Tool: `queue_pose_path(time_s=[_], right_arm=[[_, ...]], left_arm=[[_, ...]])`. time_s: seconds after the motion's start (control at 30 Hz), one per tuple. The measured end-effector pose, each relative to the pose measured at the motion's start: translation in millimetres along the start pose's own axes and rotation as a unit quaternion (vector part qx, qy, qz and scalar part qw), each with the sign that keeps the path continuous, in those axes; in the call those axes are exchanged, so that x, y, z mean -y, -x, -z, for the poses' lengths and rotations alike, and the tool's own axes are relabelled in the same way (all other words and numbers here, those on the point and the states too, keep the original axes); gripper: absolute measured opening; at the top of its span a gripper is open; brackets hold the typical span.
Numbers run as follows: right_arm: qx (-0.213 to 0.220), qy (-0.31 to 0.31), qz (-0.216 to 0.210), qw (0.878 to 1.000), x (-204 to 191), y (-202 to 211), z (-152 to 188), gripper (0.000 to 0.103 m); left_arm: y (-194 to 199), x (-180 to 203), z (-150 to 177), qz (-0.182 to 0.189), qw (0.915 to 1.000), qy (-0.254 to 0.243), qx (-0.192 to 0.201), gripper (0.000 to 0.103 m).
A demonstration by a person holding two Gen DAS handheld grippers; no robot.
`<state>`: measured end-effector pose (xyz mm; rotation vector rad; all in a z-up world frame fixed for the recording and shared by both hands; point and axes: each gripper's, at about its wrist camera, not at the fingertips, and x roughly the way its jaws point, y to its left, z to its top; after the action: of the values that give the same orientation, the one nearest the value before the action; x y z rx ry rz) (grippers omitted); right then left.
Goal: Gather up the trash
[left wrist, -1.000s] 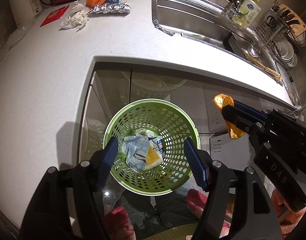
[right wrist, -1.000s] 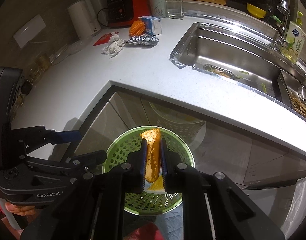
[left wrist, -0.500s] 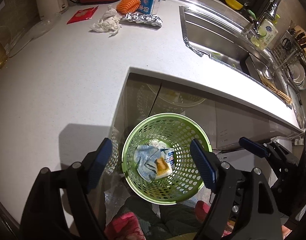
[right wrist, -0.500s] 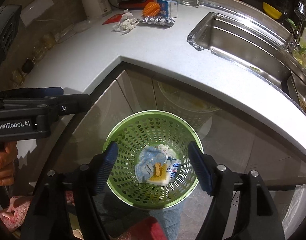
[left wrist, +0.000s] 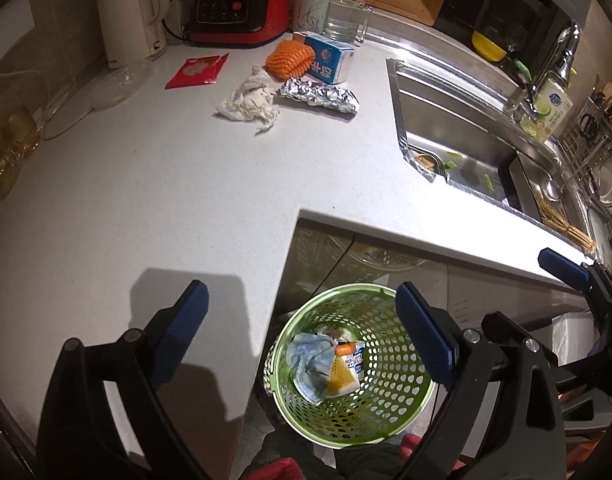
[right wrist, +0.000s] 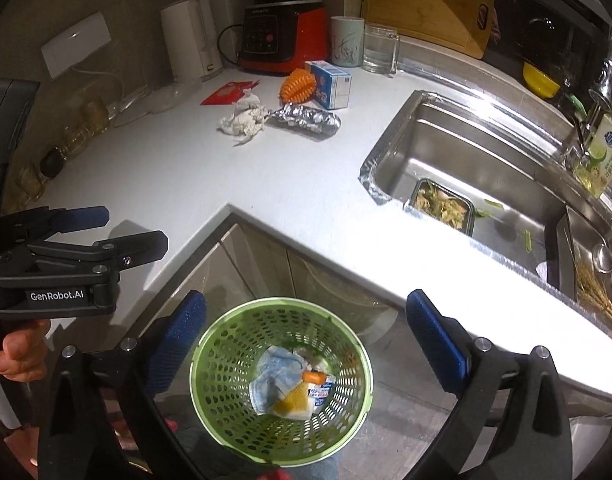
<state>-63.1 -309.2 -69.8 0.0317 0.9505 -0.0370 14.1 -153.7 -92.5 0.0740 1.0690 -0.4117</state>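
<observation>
Gaping empty, right claw [right wrist: 302, 346] and left claw [left wrist: 302, 340] ("GenRobot.AI") flank green basket [right wrist: 222, 420].

Trash lies in the basket [right wrist: 210, 408] (floor, below the counter [right wrist: 313, 196] corner).

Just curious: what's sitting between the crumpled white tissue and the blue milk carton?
An orange spiky foam net, beside the carton, behind the tissue; both views show it.
</observation>
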Motion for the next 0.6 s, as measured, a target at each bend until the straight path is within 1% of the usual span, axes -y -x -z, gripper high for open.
queue_pose_path(time_s=[0.1, 0.2, 0.27, 0.43, 0.6], right_arm=[[0.01, 0.012, -0.007, 1.0, 3.6, -7.0, -22.5, 0.101], [0.018, 0.023, -0.016, 0.999, 9.5, -19.0, -45.9, 0.101], [0.019, 0.031, -0.025, 0.999, 13.4, -29.1, -60.4, 0.101], [0.013, 0.055, -0.047, 0.997, 26.9, -63.8, -91.3, 0.101], [0.002, 0.083, -0.077, 0.994, 43.3, -100.3, -115.6, 0.101]], left_arm=[[-3.1, -8.0, -14.9, -0.003, 0.9998, 0.02, 0.01, 0.091], [-8.9, -14.7, -32.4, -0.013, 0.9989, 0.035, 0.027, 0.095], [-16.3, -17.0, -44.4, -0.023, 0.9982, 0.04, 0.037, 0.095], [-44.9, -23.3, -77.2, -0.047, 0.9961, 0.061, 0.045, 0.095], [-84.2, -32.6, -108.7, -0.061, 0.9921, 0.101, 0.042, 0.095]])
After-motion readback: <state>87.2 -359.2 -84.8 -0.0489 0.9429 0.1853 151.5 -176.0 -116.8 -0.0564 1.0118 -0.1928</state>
